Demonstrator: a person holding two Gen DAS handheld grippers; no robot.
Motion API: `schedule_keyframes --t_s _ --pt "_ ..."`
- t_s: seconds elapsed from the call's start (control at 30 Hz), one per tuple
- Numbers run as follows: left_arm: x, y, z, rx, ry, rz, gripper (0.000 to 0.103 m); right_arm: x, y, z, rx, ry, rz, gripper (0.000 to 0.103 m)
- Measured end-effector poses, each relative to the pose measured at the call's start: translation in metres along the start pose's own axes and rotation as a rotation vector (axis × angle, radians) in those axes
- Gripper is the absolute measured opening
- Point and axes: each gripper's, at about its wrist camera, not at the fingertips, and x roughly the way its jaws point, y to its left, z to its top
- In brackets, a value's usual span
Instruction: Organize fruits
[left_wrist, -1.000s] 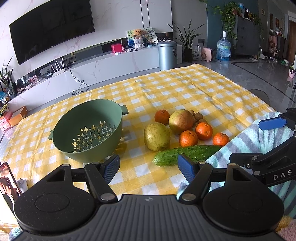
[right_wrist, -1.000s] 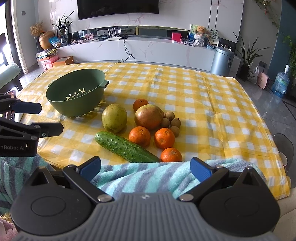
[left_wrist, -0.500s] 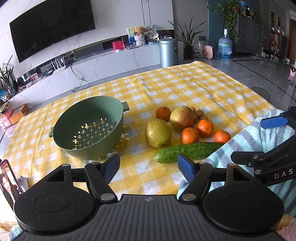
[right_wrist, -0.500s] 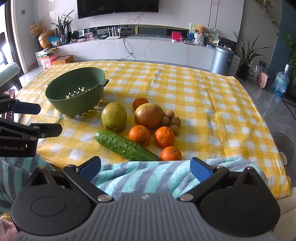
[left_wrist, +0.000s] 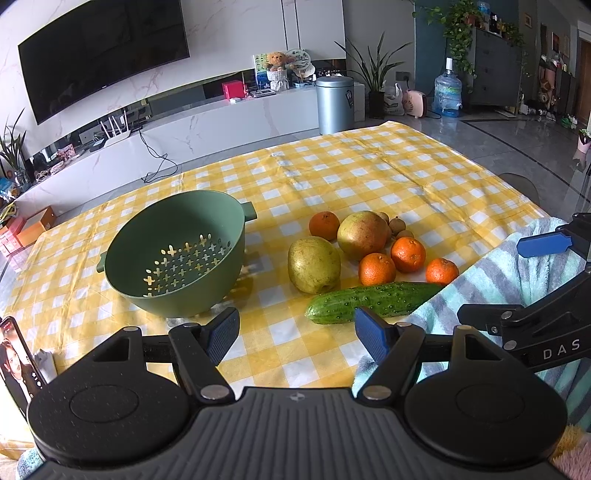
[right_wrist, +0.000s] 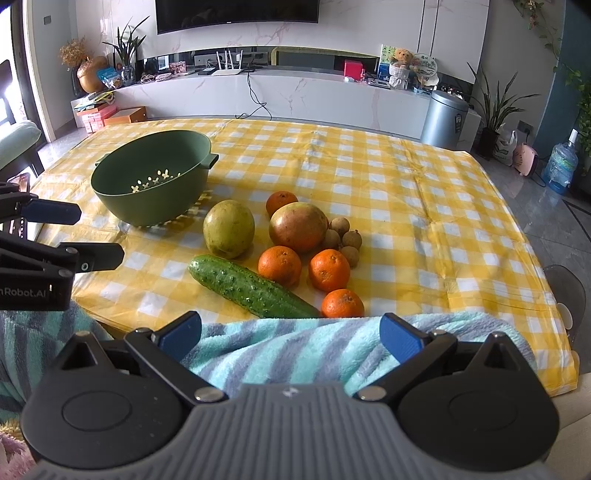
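Here, fruit is seen loose at frame centre beside an empty green perforated plastic colander (left_wrist: 173, 254).
Left gripper (left_wrist: 295, 334) and right gripper (right_wrist: 290, 334) are held wide apart, empty; a first pick is judged next, perhaps the yellow-green pear (left_wrist: 314, 264).

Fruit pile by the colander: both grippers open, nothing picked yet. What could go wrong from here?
1. The longans lie packed against the reddish round fruit; lifting that fruit may send them rolling.
2. The cucumber lies across the near side of the pile, partly under the striped towel, so a low reach could knock it.
3. The green colander sits near the table's left side; a hard drop might shift it.
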Motion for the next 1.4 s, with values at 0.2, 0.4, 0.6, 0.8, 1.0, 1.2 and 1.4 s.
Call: schedule_keyframes --t_s 0.2,0.4,0.6,0.8,1.0,1.2,1.4 --pt "-0.001 -0.002 -0.001 0.003 -0.004 -0.005 0.084 0.001 0.002 0.001 -0.005 0.002 0.000 0.099" --pt "-0.003 -0.003 -0.002 0.005 -0.003 -0.009 0.084 0.000 0.001 0.000 -0.007 0.006 0.000 0.099" --pt "-0.003 -0.003 -0.001 0.007 -0.001 -0.010 0.084 0.001 0.002 0.001 -0.005 0.009 0.001 0.099" --pt "-0.003 -0.003 -0.001 0.006 -0.001 -0.010 0.084 0.001 0.002 0.002 -0.002 0.013 0.002 0.099" --pt "-0.002 -0.004 0.000 0.003 -0.002 -0.025 0.084 0.002 0.001 0.002 0.001 0.017 0.006 0.099" --pt "-0.003 0.001 0.008 -0.024 -0.048 -0.092 0.081 0.008 -0.008 0.006 0.032 -0.002 0.024 0.099" --pt "0.013 0.010 0.019 -0.091 -0.015 -0.126 0.070 0.017 -0.014 0.017 0.019 -0.048 0.027 0.099"
